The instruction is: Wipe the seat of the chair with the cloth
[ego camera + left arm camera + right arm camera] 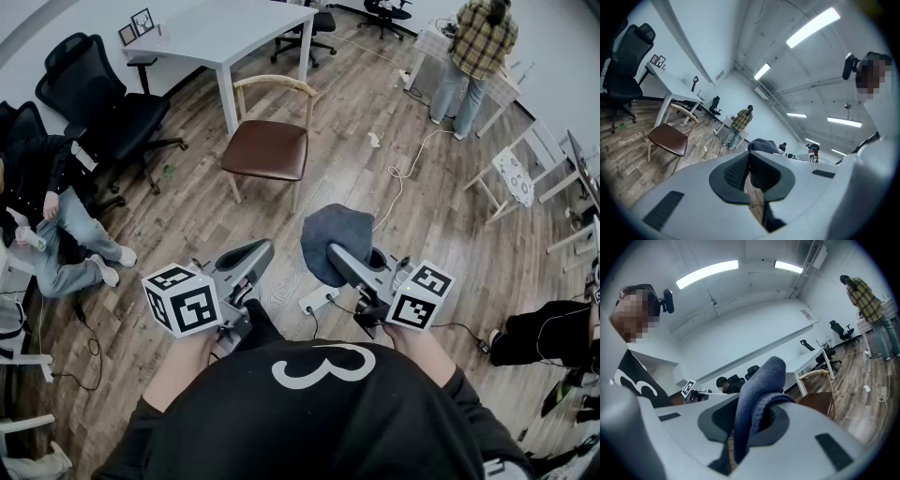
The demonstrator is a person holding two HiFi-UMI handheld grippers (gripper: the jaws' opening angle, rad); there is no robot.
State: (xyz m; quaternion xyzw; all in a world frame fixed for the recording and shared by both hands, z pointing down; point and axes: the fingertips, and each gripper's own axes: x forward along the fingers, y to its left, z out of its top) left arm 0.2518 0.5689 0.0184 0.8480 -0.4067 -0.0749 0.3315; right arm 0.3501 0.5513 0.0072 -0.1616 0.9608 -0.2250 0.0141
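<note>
- Black shirt [309, 422] w/ a big white 3 is closest, at the bottom of the head view.
- Far left: a person [56, 220] sits low by the wood floor [187, 216], next to a black office chair [103, 103].
- White table [234, 33] stands at the back, w/ small picture frames on its corner.
- Left tool [261, 249] is held low in front of the shirt. Its marker cube [183, 300] sits near the hand.
- In the left gripper view the left tool [750, 158] is clenched, pads pressed together at the tip, nothing btw them.
- Chair [267, 148] w/ a brown seat & a light wood back stands on the floor by the table leg, well apart from both tools. Nothing lies on the seat.
- Cloth [333, 234], blue-grey, is up in the air in the right tool [336, 253], not touching the chair.
- In the right gripper view the right tool [750, 414] is clamped on the cloth [759, 385], which sticks up & folds over the jaws.
- Far right, at the back: a person in a checked shirt [480, 42] stands facing away.
</note>
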